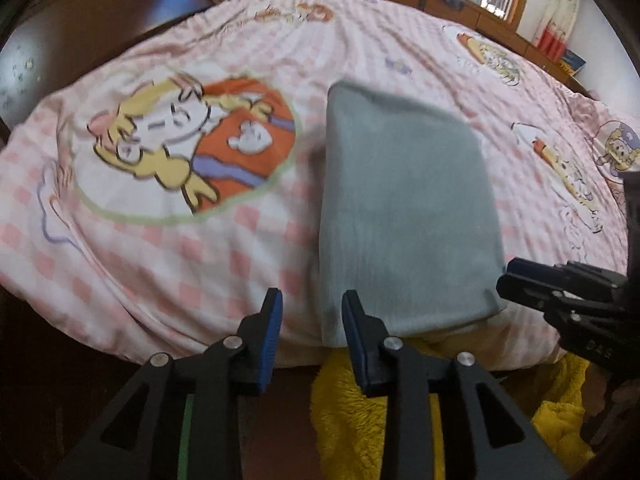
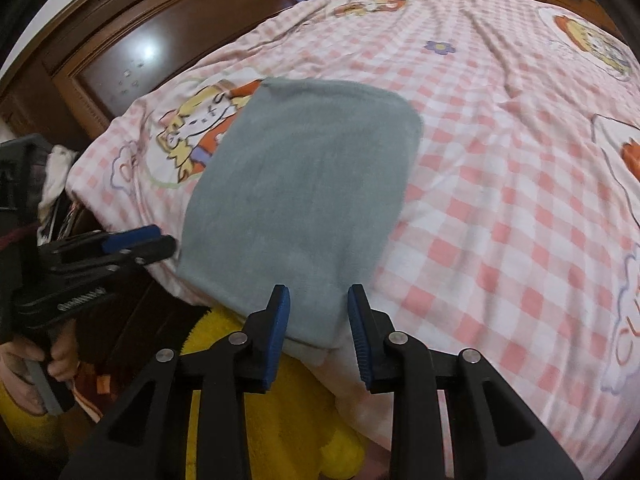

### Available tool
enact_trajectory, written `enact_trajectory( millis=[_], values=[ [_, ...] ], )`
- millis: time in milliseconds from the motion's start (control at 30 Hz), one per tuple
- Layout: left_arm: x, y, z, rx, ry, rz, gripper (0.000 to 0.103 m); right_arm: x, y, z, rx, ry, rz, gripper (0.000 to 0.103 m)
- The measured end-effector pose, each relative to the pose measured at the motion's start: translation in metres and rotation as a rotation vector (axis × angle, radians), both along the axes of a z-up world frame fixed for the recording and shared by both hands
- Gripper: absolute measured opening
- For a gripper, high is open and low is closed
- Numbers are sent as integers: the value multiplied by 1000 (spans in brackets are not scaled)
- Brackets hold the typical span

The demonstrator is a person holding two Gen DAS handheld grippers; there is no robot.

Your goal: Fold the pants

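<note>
The grey pants (image 2: 304,184) lie as a compact folded rectangle on the pink checked bedspread (image 2: 500,208), near edge at the bed's 6 o'clock side. The left gripper (image 1: 312,320) and right gripper (image 2: 319,312) hover just beside that edge, jaws moderately parted and gripping nothing. Folding appears essentially complete; at most a final smoothing remains.

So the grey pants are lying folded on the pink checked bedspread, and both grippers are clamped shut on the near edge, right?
Not quite. The grey pants do lie folded on the pink checked bedspread, but neither gripper grips them: the right gripper and left gripper are open, just short of the near edge. Each wrist view shows the gap.
</note>
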State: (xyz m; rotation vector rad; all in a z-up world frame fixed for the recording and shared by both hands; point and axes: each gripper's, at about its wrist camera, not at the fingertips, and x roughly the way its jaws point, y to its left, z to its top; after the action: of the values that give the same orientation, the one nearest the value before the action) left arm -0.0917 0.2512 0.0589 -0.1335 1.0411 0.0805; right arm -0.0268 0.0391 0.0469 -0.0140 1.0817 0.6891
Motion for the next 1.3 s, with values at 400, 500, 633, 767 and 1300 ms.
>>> enact_trajectory(
  millis=[400,500,633,767,1300],
  values=[
    [65,11,-2,-189,-40,-55,62,37,-14,-1,84,56,-166,47],
    [86,11,-12,-177,-9,-65,62,48,-9,-10,101,89,-178,47],
    [97,14,-23,-249,14,-63,62,60,0,-28,142,163,-179,51],
    [100,17,-30,-289,14,-37,62,65,5,-36,191,169,-189,55],
    [89,-15,-2,-175,-67,-68,32,53,-11,-8,284,55,-220,24]
  ],
)
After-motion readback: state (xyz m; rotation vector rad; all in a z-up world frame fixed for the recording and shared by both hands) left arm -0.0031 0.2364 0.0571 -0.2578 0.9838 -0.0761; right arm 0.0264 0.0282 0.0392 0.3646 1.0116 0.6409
